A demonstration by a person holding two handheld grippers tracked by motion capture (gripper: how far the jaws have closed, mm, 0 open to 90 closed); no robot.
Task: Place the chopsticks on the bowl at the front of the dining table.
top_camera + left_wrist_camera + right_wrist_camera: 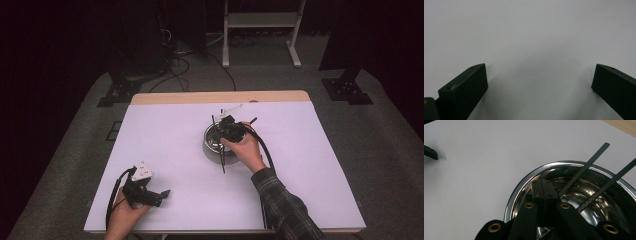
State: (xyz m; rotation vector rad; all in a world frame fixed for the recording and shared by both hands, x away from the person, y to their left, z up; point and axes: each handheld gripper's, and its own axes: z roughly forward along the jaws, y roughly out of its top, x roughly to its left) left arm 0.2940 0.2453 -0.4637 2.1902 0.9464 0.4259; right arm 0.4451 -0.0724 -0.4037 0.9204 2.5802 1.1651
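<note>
Jaws of the left gripper [159, 196] stand wide apart with nothing between them, low over the white table [165, 145] near its front left edge. Right of centre sits a steel bowl [524, 187] holding thin black strips [584, 170]; the right gripper [544, 188] hangs over it, jaws pressed together, whether on a strip I cannot tell.

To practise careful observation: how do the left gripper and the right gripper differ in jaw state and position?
The left gripper has its jaws wide apart over bare table; the right gripper has its jaws pressed together. The left sits near the table's front edge, away from the bowl; the right reaches into the bowl beside two dark strips. Both are hand-held with black jaws.
</note>
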